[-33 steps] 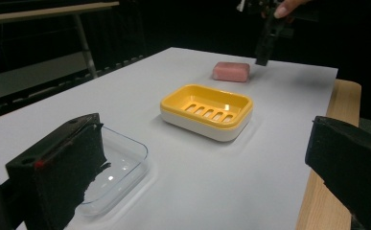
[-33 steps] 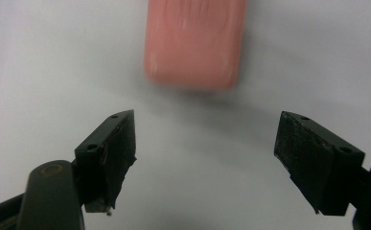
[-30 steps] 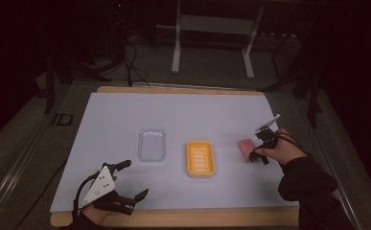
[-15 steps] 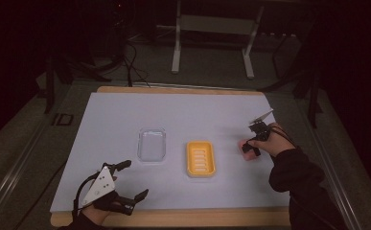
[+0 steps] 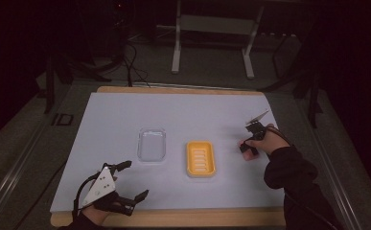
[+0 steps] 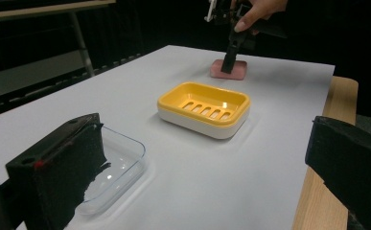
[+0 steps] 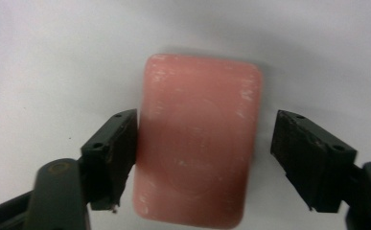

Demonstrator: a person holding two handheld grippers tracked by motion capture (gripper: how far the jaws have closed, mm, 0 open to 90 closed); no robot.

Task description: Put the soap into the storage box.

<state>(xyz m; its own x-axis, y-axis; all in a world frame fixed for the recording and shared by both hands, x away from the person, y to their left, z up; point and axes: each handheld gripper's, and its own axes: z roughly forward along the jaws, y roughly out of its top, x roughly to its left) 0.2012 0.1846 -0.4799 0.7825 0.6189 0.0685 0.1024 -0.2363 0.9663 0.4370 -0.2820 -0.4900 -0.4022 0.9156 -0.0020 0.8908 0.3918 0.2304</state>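
A pink bar of soap point(image 7: 197, 148) lies flat on the white table top at the right point(image 5: 244, 144). My right gripper point(image 7: 204, 124) points down over it with the bar between the jaws. The jaws have just been closing: the left pad point(image 7: 118, 143) is at the bar's edge, while a gap shows at the right pad point(image 7: 303, 153). The left gripper view shows that gripper point(image 6: 228, 67) standing on the soap point(image 6: 239, 72). My left gripper point(image 5: 135, 178) rests open and holds nothing near the front left edge.
A yellow soap dish point(image 5: 201, 159) with a slotted bottom sits mid-table, left of the soap. A clear plastic tray point(image 5: 152, 143) lies further left. The table's wooden edge point(image 6: 317, 201) runs along the front. A metal stand point(image 5: 212, 28) is behind the table.
My right gripper has come down and shifted left over the soap, and its jaws have narrowed around the bar. The left gripper has stayed still.
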